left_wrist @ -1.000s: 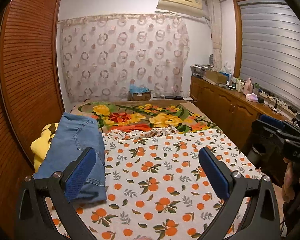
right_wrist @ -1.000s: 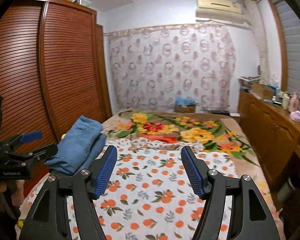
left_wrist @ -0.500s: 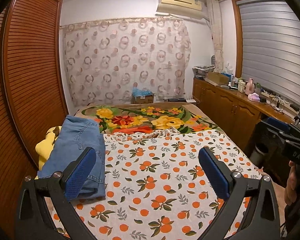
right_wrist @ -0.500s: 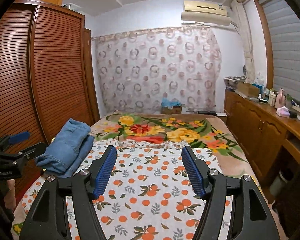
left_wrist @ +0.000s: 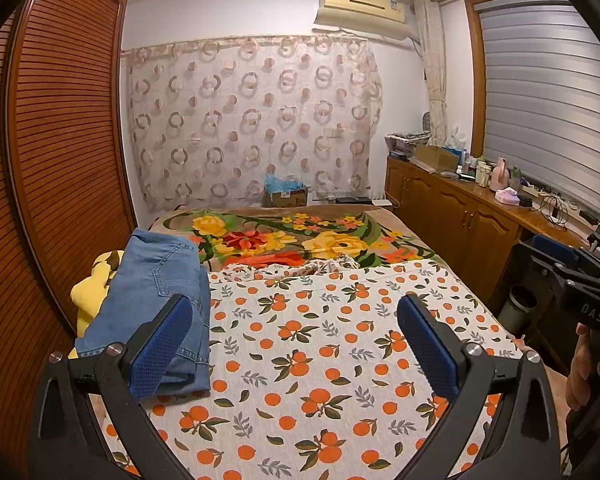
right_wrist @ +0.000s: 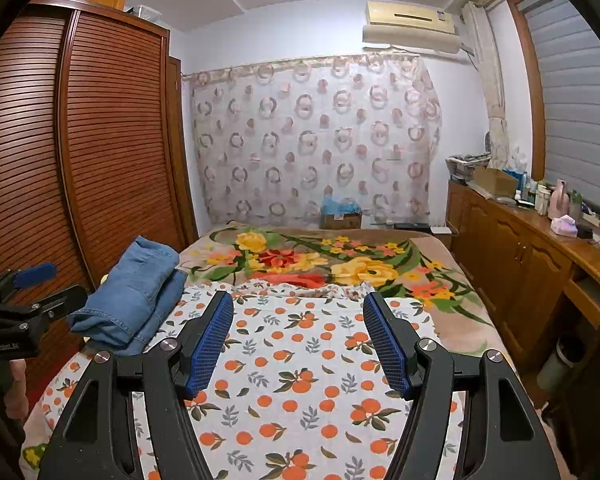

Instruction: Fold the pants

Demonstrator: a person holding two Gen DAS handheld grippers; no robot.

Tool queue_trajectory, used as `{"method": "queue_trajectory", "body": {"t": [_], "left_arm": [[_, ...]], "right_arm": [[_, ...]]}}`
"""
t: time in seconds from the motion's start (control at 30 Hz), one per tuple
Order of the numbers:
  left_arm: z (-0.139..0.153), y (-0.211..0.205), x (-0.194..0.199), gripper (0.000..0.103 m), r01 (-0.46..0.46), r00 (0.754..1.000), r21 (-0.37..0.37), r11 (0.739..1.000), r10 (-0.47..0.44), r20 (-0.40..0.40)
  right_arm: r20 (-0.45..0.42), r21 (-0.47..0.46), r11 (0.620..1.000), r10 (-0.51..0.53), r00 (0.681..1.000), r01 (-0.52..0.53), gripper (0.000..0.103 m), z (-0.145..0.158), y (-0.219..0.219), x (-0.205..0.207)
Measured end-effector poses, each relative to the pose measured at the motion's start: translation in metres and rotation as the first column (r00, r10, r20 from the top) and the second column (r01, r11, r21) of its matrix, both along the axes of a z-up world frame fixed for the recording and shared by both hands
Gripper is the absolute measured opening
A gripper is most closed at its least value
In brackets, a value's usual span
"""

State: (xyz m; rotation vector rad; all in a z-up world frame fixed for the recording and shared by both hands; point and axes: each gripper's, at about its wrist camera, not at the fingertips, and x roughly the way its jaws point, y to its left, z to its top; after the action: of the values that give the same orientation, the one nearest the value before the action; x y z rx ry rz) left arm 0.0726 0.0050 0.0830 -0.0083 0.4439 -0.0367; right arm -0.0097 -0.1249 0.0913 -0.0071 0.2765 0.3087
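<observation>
Bedroom, folded jeans (left_wrist: 156, 300) unmoved at bed (left_wrist: 300, 360) edge; both grippers still spread apart, empty, view slightly higher.

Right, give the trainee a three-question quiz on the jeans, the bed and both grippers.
1. True or false: the jeans are already folded.
2. The jeans lie on which side of the bed, seen from the wrist cameras? A) by the wardrobe B) by the cabinets C) in the middle
3. Fill in: the jaws of the left gripper and the right gripper are both ____.

Key: 1 true; 2 A; 3 open, with nothing between them.
</observation>
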Motion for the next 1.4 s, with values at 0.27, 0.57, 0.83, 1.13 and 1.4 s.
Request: {"method": "queue_trajectory", "body": {"t": [0.27, 0.57, 0.83, 1.13, 1.4], "left_arm": [[0.000, 0.000, 0.000, 0.103, 0.000, 1.000, 0.000, 1.000, 0.000, 0.000], [0.000, 0.000, 0.000, 0.102, 0.001, 1.000, -0.001, 1.000, -0.001, 0.000], [0.000, 0.000, -0.001, 0.102, -0.001, 1.000, -0.002, 1.000, 0.001, 0.001], [0.000, 0.002, -0.002, 0.102, 0.000, 1.000, -0.003, 1.000, 0.000, 0.001], [0.000, 0.002, -0.001, 0.102, 0.001, 1.000, -0.004, 1.000, -0.001, 0.002]], "right_arm": [[0.004, 0.001, 1.000, 0.002, 1.000, -0.002, 0.069, -0.002, -0.004, 0.001], [0.008, -0.001, 1.000, 0.006, 1.000, -0.006, 0.069, -0.004, -0.007, 0.001], [0.010, -0.003, 1.000, 0.008, 1.000, -0.008, 0.069, -0.004, -0.010, 0.003], [0.009, -0.004, 1.000, 0.008, 1.000, -0.008, 0.069, -0.006, -0.011, 0.003], [0.010, -0.006, 1.000, 0.011, 1.000, -0.011, 0.069, -0.006, -0.013, 0.003]]}}
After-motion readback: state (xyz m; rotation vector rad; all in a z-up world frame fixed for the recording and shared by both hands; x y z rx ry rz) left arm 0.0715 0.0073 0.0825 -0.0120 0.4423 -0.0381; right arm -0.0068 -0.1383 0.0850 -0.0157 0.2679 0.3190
